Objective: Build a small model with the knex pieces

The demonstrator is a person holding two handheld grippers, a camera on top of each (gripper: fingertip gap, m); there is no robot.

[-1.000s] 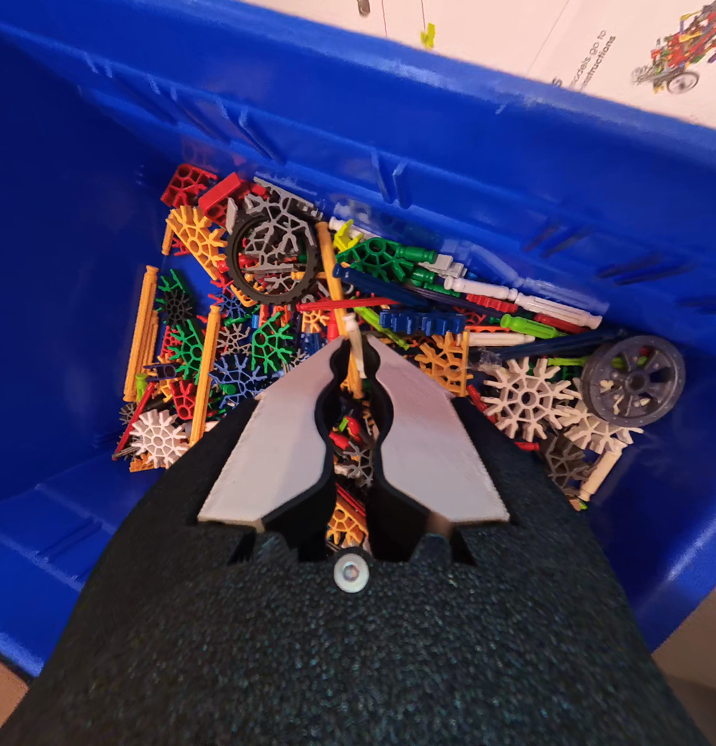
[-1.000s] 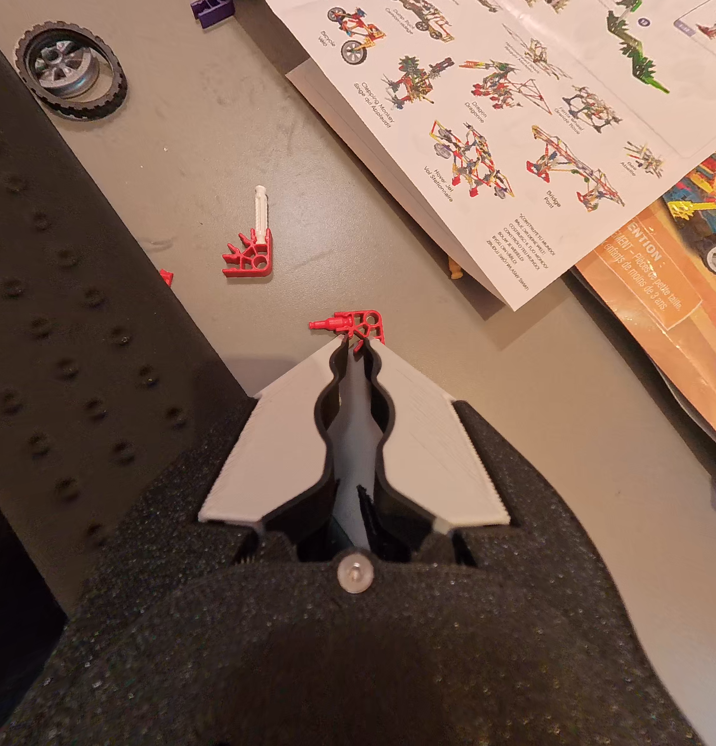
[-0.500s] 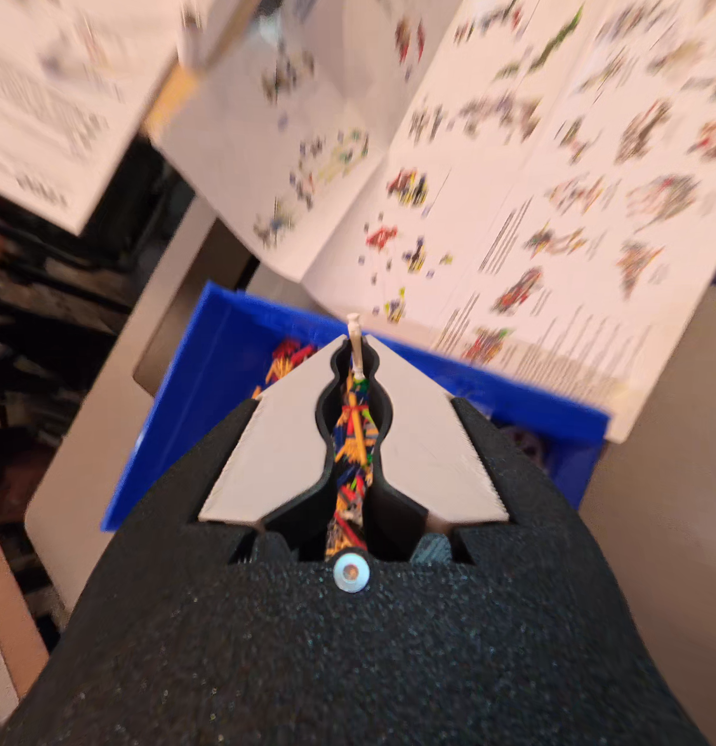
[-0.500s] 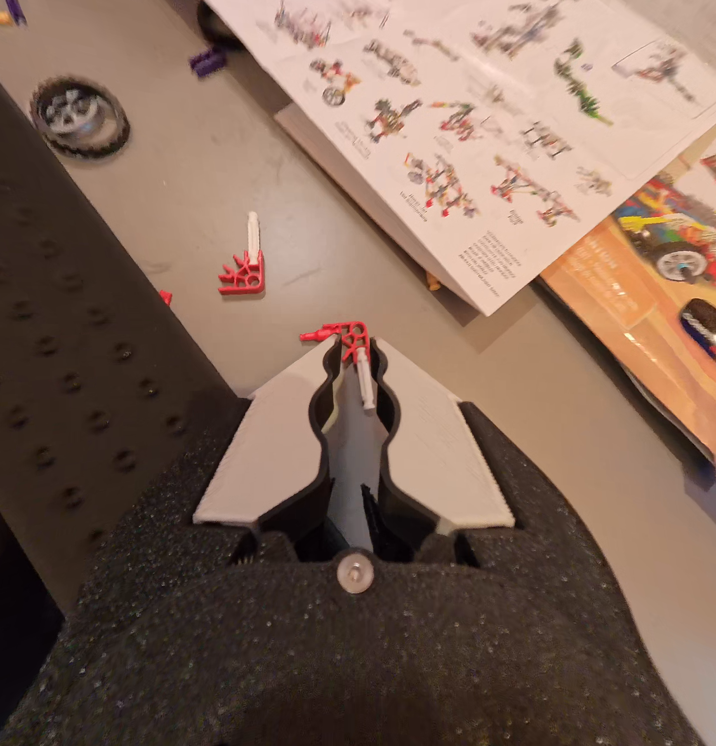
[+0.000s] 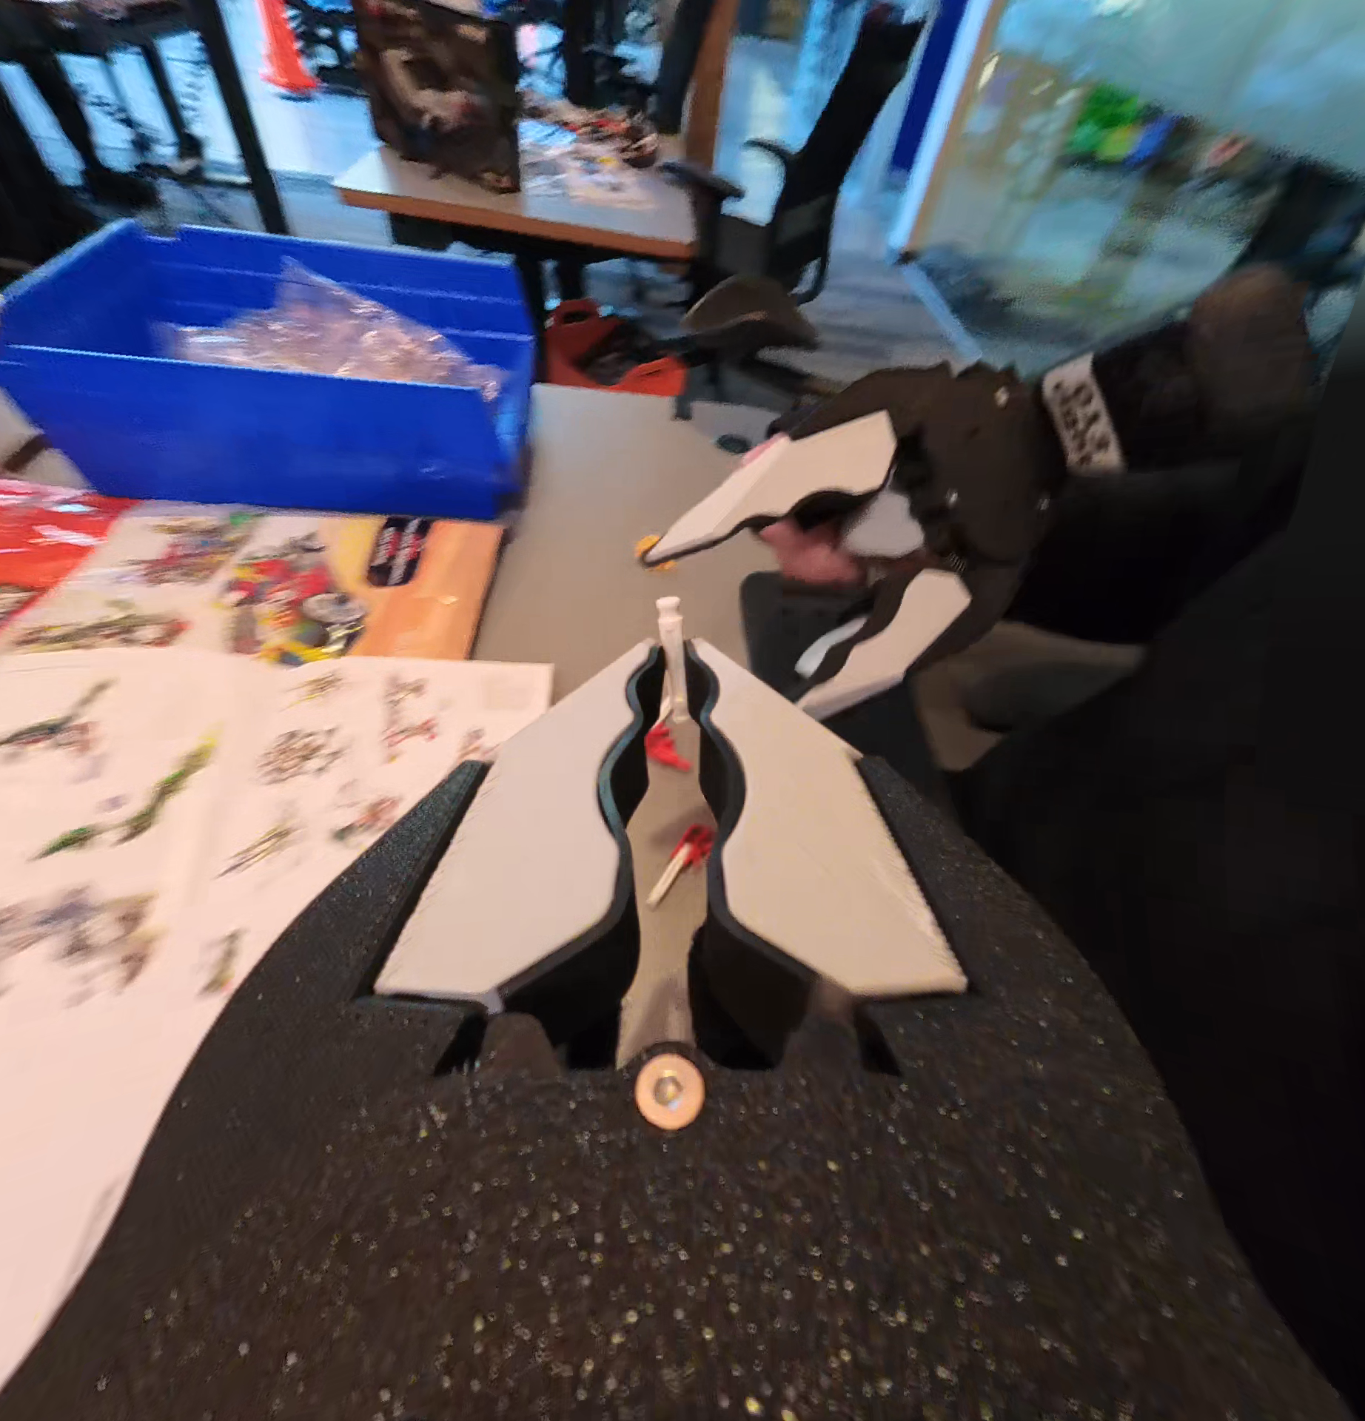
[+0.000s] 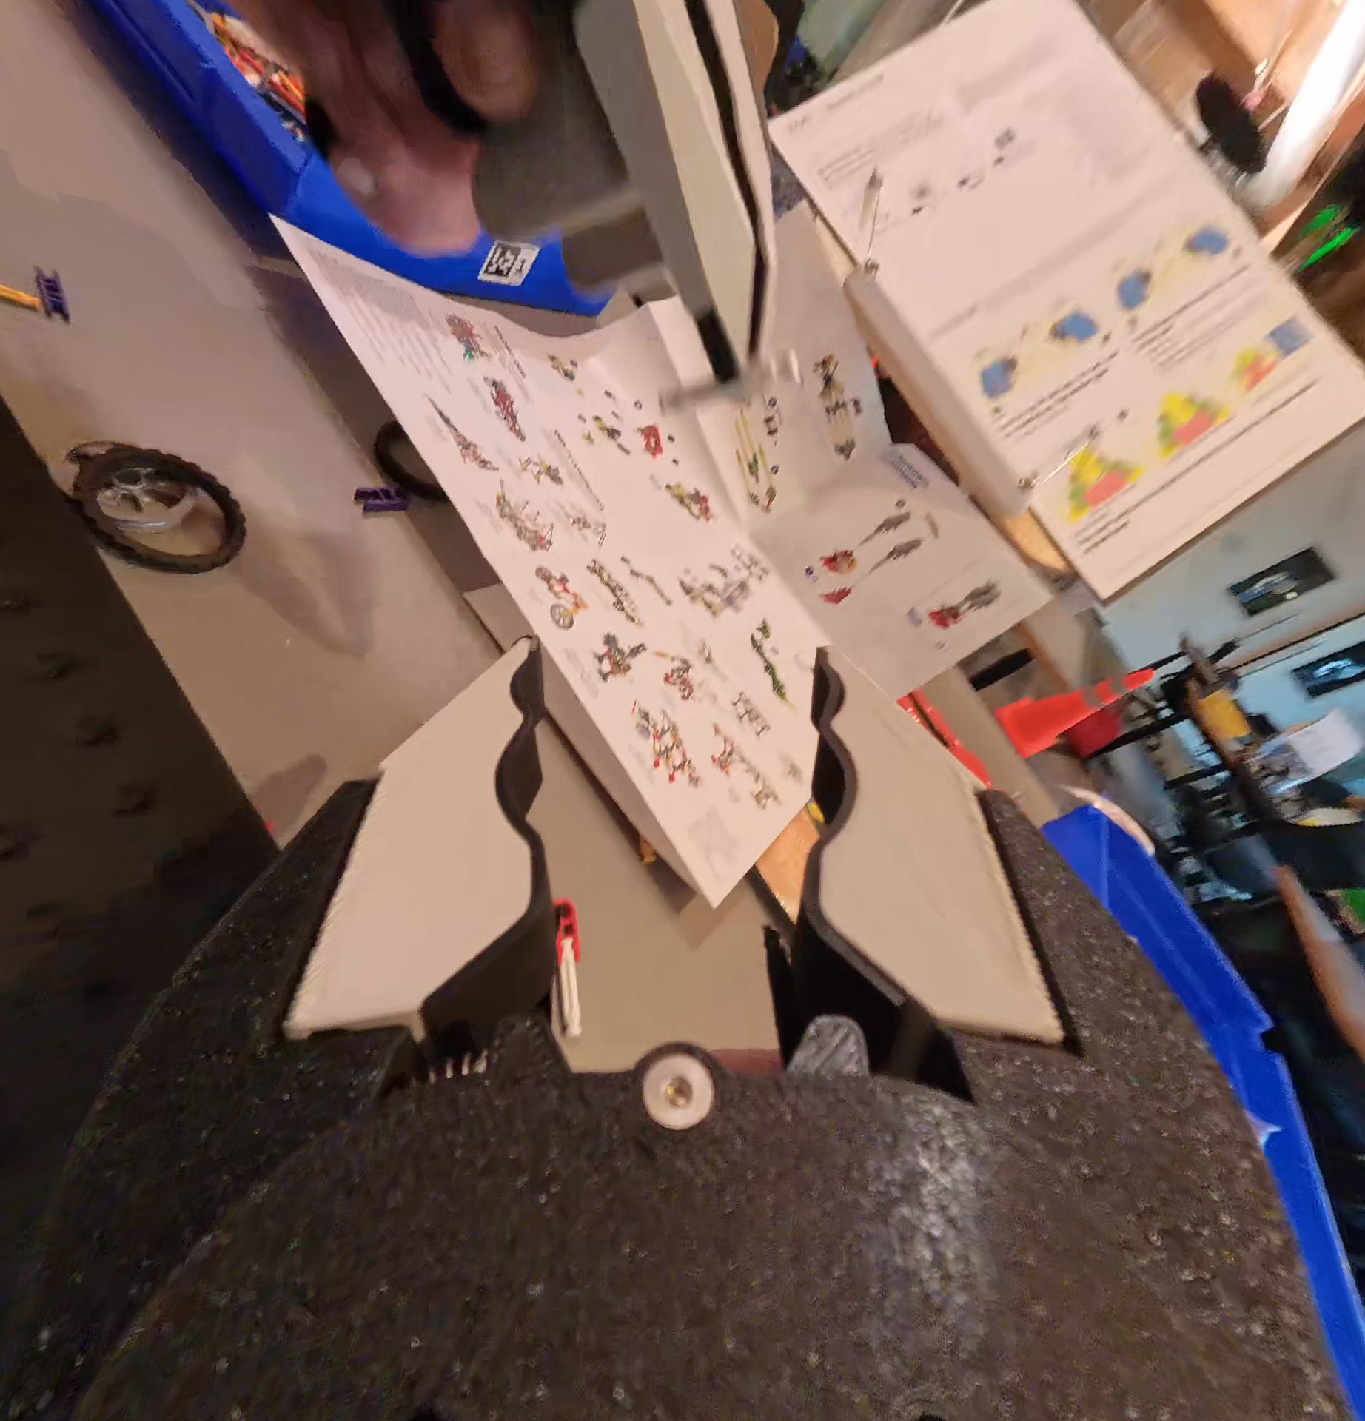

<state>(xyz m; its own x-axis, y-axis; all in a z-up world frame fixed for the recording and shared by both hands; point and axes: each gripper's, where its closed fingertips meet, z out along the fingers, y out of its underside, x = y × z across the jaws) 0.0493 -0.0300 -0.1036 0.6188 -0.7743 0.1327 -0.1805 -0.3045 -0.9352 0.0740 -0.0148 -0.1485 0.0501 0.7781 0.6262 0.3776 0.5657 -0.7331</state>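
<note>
Plainly, the left gripper (image 5: pixel 670 663) is pressed together at its tips on a short white rod (image 5: pixel 668 615), which stands up out of the pinch and is clear of the grey table (image 5: pixel 587 500). It hangs in the air above the table edge of the white instruction sheet (image 5: pixel 202 769). Through the gap between its fingers two small assemblies show lying on the table below: a red connector with a white rod (image 5: pixel 683 853) plugged into it, and nearer the tips another red connector (image 5: pixel 664 750), partly hidden. The right gripper (image 6: pixel 673 661) is spread wide and grips nothing. From its own camera the sheet's corner and bare table fill the gap, and a red-and-white piece (image 6: pixel 565 961) shows just beside the base of its left finger, apparently on the table and not between the pads. The two grippers are near each other and apart. A blue bin (image 5: pixel 264 430) stands farther back past an orange box lid (image 5: pixel 426 600). A grey wheel with a black tyre (image 6: pixel 156 507) and a purple connector (image 6: pixel 383 498) lie loose on the table beside the sheet.
</note>
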